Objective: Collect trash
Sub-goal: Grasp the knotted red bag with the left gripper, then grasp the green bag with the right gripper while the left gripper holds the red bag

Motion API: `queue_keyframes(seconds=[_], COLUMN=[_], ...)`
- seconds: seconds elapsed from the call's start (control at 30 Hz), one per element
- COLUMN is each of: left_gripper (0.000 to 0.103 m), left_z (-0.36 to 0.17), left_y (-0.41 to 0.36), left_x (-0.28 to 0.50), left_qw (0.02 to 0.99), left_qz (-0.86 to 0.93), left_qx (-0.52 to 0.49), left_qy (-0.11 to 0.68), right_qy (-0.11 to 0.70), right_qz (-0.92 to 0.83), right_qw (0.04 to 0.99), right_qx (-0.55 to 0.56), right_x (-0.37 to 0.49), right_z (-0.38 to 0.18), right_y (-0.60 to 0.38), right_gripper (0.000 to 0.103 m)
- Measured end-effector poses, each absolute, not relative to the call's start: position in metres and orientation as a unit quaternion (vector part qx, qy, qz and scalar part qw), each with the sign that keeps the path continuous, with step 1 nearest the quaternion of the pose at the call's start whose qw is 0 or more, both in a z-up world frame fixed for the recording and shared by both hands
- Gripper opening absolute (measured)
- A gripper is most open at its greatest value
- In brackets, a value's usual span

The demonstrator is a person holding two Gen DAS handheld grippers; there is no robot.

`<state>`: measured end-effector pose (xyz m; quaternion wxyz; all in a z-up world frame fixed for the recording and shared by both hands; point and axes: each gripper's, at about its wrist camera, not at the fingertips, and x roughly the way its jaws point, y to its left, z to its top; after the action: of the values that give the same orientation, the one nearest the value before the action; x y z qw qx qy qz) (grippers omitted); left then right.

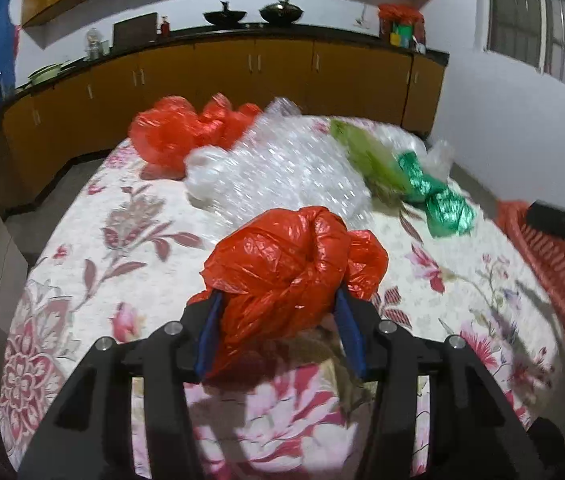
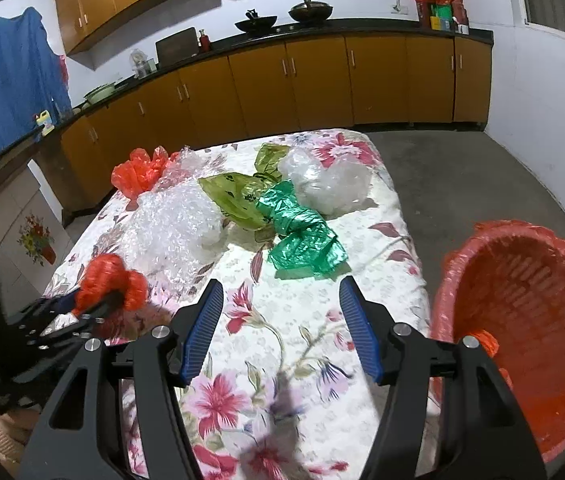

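Note:
My left gripper [image 1: 278, 300] is shut on a crumpled red plastic bag [image 1: 286, 264] and holds it above the flowered table [image 1: 122, 248]; it also shows in the right wrist view [image 2: 110, 280]. My right gripper [image 2: 280, 292] is open and empty over the table's near part. On the table lie another red bag [image 2: 138, 172], clear bubble wrap [image 2: 178, 224], a yellow-green bag [image 2: 234, 196], a green bag [image 2: 302, 236] and a clear bag [image 2: 330, 184]. A red basket lined with a red bag [image 2: 522, 320] stands at the table's right side.
Orange kitchen cabinets [image 2: 282, 80] with a dark counter run behind the table. Woks [image 2: 310, 10] and jars stand on the counter. Grey floor [image 2: 462, 184] lies to the right of the table. A blue cloth [image 2: 2, 76] hangs at the left.

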<state>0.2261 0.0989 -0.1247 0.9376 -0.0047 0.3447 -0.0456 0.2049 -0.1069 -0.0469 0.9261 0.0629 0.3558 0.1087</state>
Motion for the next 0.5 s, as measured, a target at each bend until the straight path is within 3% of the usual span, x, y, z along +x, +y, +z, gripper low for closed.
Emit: queue_keyframes(seconds=[0.5], left_gripper=[0.05], left_z=[-0.091], left_y=[0.135], left_x=[0.225], left_qw=[0.951], left_qz=[-0.019], left_qx=[-0.044], left_qy=[0.305], right_qy=[0.399], right_qz=[0.06], right_qw=[0.911], right_qx=[0.087], right_x=[0.295], right_z=[-0.081], right_y=[-0.111], right_gripper=[0.061])
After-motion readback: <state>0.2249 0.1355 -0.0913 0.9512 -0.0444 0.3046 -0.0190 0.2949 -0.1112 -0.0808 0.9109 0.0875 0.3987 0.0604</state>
